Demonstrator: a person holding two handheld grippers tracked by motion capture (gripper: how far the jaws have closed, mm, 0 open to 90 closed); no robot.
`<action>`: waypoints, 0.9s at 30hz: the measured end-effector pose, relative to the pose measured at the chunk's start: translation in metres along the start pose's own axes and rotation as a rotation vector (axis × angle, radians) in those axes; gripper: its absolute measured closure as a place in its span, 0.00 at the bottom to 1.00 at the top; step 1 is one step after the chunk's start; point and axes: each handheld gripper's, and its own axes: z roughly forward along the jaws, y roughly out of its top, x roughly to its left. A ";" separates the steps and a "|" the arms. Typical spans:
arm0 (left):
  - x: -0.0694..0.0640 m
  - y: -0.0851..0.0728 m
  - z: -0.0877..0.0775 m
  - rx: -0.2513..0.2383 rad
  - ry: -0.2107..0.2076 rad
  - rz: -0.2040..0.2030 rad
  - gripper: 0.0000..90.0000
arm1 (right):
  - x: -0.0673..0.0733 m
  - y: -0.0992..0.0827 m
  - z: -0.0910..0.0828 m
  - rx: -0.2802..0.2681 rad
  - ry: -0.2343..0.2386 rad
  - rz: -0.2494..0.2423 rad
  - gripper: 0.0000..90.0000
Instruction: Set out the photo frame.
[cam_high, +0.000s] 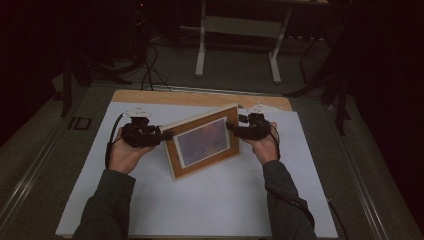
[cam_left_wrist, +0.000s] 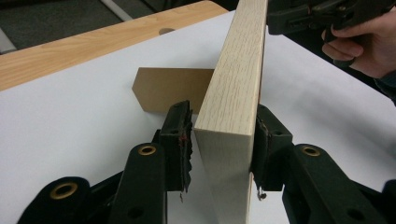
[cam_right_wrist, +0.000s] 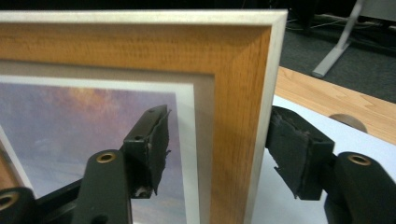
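From the high view, my picture frame stands upright mid-frame on the white worktop, my left tool at its left edge and my right tool at its right; it looks stood up, with letting go left. In the left gripper view, my left tool's pads bracket the frame edge, one touching, the other showing a sliver of gap, so I cannot tell if it grips; the brown stand is out behind. In the right gripper view, my right tool is released, jaws apart either side of the edge.

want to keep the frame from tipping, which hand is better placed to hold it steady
Left. The left tongs straddle the picture frame edge with one pad touching, while the right tongs stand open, pads clear of both faces.
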 end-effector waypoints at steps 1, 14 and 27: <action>-0.001 0.000 0.001 0.009 0.008 0.002 0.71 | -0.001 0.001 0.001 0.002 0.004 0.002 0.40; -0.006 -0.019 0.008 0.024 0.019 -0.035 0.69 | -0.007 0.008 0.013 0.025 0.067 0.010 0.32; -0.006 -0.018 0.010 0.027 0.005 -0.039 0.76 | -0.009 0.012 0.022 0.035 0.125 0.009 0.27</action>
